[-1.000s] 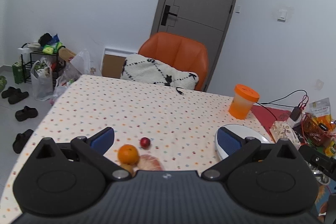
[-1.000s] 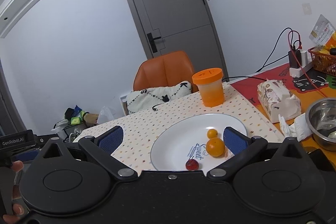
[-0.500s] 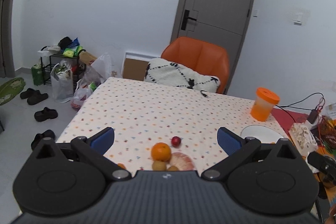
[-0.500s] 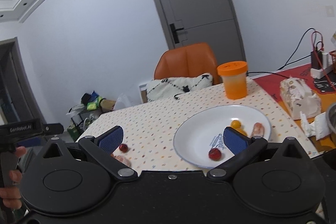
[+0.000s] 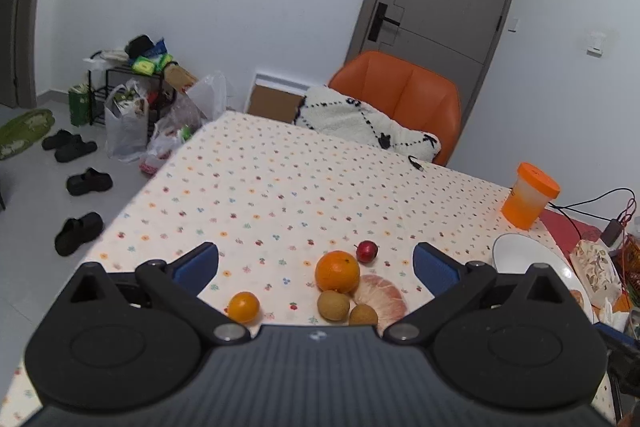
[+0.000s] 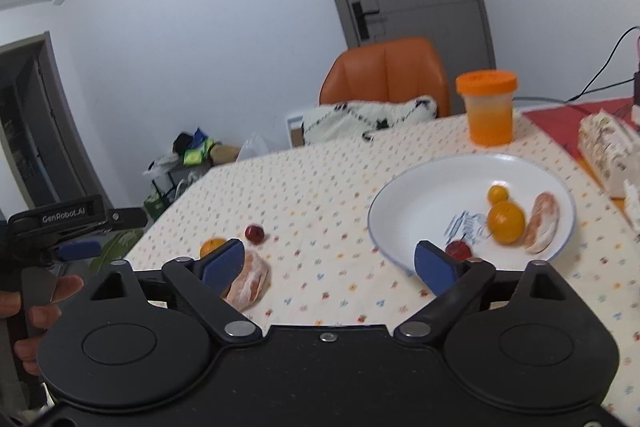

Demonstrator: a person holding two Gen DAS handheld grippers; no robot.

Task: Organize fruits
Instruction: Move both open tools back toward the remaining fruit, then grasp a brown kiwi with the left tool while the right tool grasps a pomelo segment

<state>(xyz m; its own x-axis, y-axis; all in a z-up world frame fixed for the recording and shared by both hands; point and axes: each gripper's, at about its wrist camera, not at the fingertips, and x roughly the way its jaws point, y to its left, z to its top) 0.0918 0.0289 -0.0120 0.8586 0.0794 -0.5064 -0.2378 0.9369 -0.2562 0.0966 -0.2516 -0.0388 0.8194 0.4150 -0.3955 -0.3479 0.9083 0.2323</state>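
In the left wrist view a large orange (image 5: 337, 271), a small red fruit (image 5: 367, 251), two brown round fruits (image 5: 333, 305), a peeled citrus piece (image 5: 380, 294) and a small orange fruit (image 5: 243, 307) lie on the dotted tablecloth. My left gripper (image 5: 316, 267) hangs open above them, empty. The right wrist view shows the white plate (image 6: 404, 203) holding two orange fruits (image 6: 505, 219), a citrus segment (image 6: 542, 222) and a red fruit (image 6: 458, 249). My right gripper (image 6: 330, 261) is open between plate and loose fruit, holding nothing. The peeled citrus (image 6: 249, 279) sits by its left finger.
An orange-lidded jar (image 6: 487, 107) stands behind the plate. A tissue pack (image 6: 608, 147) and cables lie at the right. An orange chair (image 5: 400, 95) with a white cushion is at the table's far side. Bags and shoes (image 5: 80, 231) are on the floor to the left.
Both grippers have swung left and pulled back. The loose fruit group has come into fuller view in both cameras, and the plate has slid to the right of the right wrist view.
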